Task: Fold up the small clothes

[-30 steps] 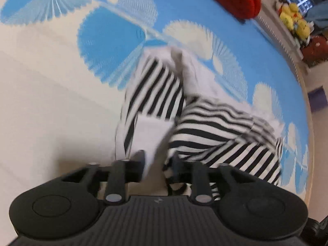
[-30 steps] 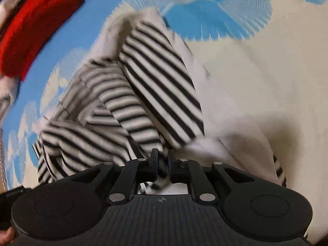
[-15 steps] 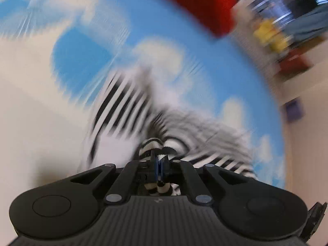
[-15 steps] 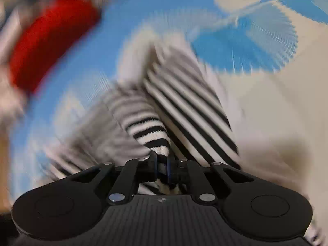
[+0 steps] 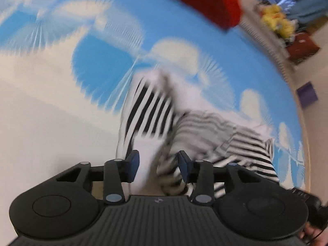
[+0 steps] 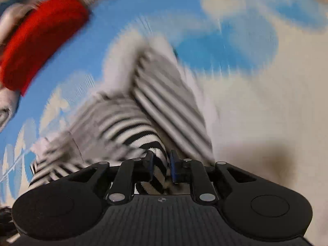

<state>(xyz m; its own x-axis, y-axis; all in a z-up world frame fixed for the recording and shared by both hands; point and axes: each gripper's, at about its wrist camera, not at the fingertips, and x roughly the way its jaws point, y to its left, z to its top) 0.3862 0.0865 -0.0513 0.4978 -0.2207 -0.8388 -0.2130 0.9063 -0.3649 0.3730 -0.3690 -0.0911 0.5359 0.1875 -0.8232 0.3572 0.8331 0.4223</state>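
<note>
A small black-and-white striped garment (image 5: 205, 127) lies crumpled on a blue and cream patterned cloth (image 5: 102, 61). Both views are motion-blurred. My left gripper (image 5: 157, 164) is open, its fingers astride the garment's near edge, with white fabric between them. My right gripper (image 6: 161, 166) is shut on a striped fold of the same garment (image 6: 131, 127) and holds it up off the cloth.
A red knitted item (image 5: 205, 0) lies at the far edge of the cloth; it also shows in the right wrist view (image 6: 41, 39). Yellow soft toys (image 5: 276, 20) and a dark red box (image 5: 301, 45) stand beyond the cloth's right edge.
My left gripper was shut on the garment half a second ago and has opened. My right gripper stays shut on its fold. Both views have shifted.
</note>
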